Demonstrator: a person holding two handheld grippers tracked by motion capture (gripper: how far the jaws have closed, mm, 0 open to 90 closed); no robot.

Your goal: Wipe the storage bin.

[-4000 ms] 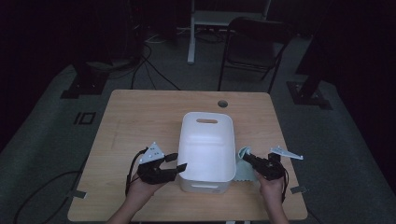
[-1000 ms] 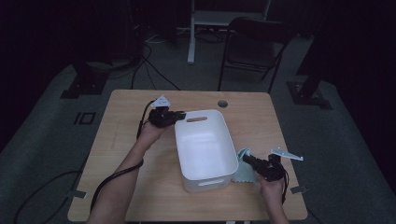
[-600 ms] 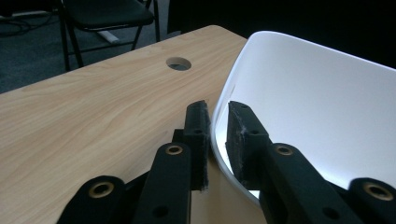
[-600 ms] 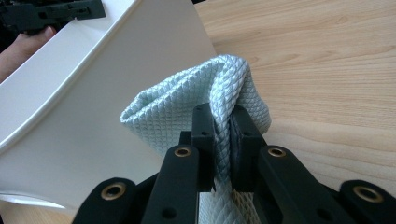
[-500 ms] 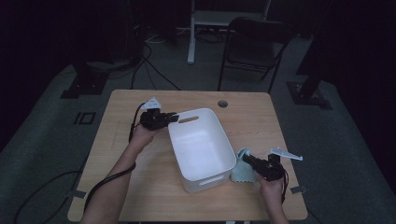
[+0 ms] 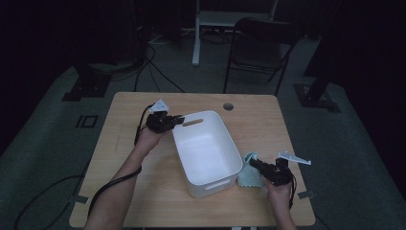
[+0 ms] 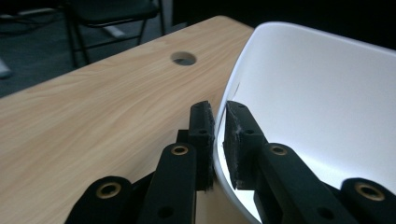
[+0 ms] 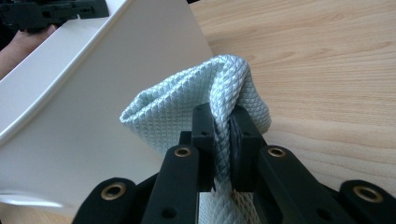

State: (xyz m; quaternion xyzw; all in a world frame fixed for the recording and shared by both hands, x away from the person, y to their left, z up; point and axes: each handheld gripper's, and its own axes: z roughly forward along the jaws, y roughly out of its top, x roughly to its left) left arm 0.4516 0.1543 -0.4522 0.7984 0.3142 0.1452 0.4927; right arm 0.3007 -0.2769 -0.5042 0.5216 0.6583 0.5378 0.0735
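The left gripper (image 6: pixel 176 119) is clamping the far-left rim of the white plastic bin (image 6: pixel 206 158), one of its fingers (image 7: pixel 201 135) outside the wall and the other inside; they have just been closing on it. The bin is sitting skewed at the middle of the wooden surface (image 6: pixel 268 124). The right gripper (image 6: pixel 253 163) is pinching a pale blue waffle-weave cloth (image 8: pixel 187 112) that is lying just beside the bin's near right corner.

We reach our left arm far forward, and the left tool (image 6: pixel 176 120) has just been closing, its jaws pinched tight on a thin wall. Our right tool (image 6: pixel 253 164) sits near us, pointing left, jaws clamped tight on a fold.
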